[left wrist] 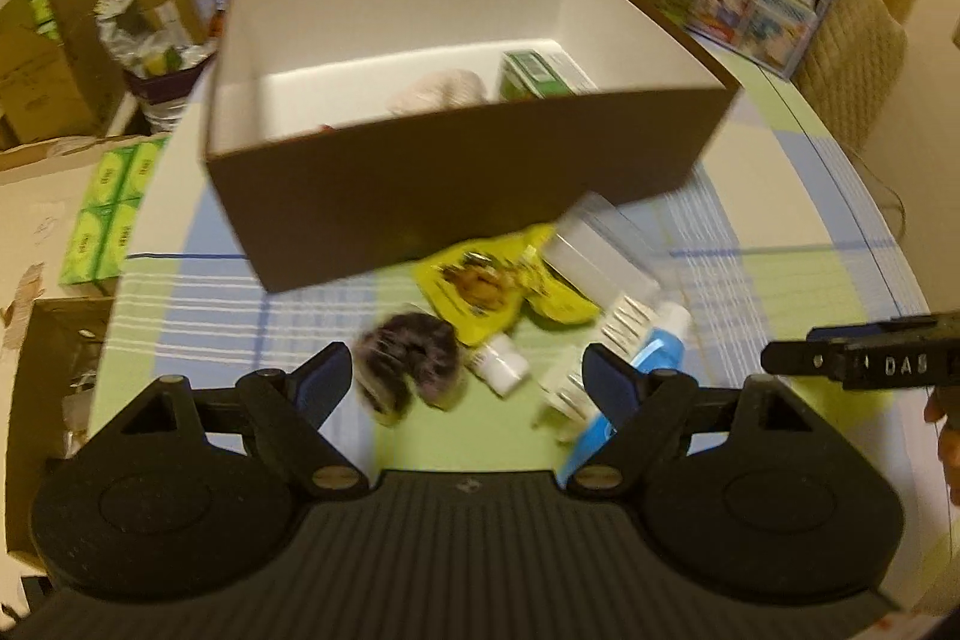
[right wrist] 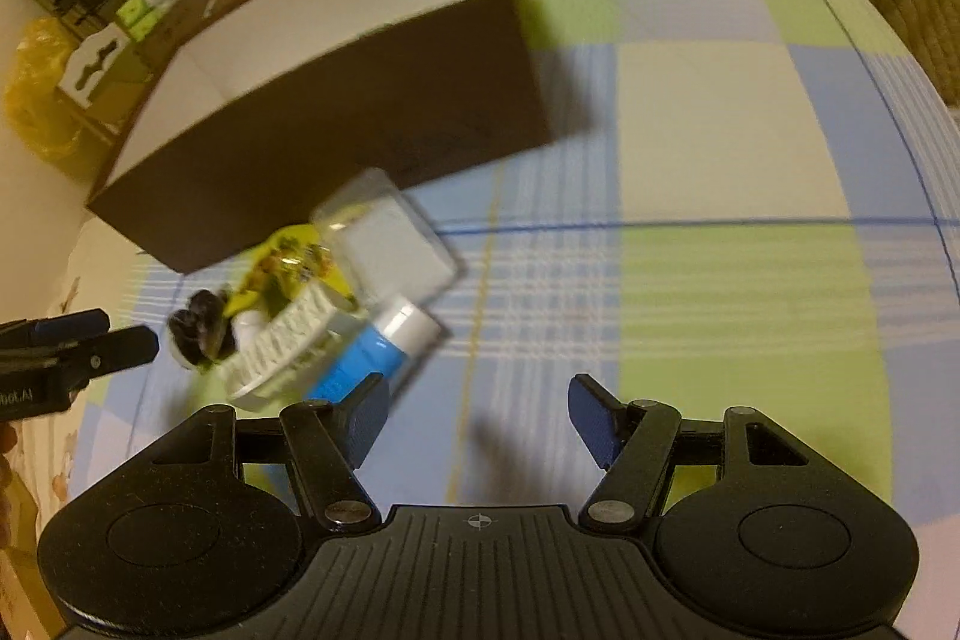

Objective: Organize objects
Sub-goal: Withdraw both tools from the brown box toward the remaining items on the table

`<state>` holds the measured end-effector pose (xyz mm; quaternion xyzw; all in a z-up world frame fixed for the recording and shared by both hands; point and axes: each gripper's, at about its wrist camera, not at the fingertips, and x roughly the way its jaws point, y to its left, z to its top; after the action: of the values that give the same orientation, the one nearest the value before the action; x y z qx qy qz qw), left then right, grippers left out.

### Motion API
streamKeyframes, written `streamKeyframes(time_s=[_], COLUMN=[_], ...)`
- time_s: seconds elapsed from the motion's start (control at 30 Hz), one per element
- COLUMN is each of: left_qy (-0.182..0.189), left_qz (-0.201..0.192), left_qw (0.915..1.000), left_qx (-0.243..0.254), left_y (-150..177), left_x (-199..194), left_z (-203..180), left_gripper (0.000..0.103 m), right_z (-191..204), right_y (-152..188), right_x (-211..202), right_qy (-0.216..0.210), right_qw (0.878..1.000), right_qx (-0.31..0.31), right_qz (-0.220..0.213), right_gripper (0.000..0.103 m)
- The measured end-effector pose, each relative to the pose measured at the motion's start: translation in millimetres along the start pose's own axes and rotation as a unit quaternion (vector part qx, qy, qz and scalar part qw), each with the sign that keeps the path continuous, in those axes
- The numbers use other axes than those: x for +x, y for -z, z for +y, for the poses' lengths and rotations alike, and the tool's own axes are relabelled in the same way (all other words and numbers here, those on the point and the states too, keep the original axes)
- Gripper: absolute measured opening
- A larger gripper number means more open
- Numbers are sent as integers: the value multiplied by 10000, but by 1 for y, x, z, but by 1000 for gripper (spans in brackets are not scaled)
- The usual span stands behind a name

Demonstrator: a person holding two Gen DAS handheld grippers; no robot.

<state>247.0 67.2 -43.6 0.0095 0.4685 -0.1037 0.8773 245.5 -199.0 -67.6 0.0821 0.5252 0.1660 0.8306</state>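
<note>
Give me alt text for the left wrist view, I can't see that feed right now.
The left gripper hangs open and empty over a small pile on the checked tablecloth: a dark scrunchie, a yellow snack packet, a small white bottle and a blue tube. Behind the pile stands an open brown box already holding a green carton.

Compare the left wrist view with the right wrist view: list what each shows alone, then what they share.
Only the left wrist view looks inside the brown cardboard box with white lining, showing a green carton and a pale, blurred item there. Only the right wrist view shows a yellow plastic bag beside the table. Both show the yellow snack packet, the dark fuzzy scrunchie, the blue tube with white cap and the clear plastic case.
</note>
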Motion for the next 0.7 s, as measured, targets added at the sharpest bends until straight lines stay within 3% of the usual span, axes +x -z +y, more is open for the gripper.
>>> streamKeyframes(time_s=[0.33, 0.7], left_qy=[416, 483], left_qz=[173, 429], left_qw=[9949, 9879], left_qx=[903, 1412], left_y=[6, -3], left_x=[31, 72], left_z=[-40, -61], left_gripper=[75, 55], right_z=[-41, -64], right_y=[13, 21], right_x=[-14, -21], right_qy=[419, 640], right_qw=[9976, 9941], right_qx=[547, 877], right_qz=[-21, -35], right_gripper=[63, 63])
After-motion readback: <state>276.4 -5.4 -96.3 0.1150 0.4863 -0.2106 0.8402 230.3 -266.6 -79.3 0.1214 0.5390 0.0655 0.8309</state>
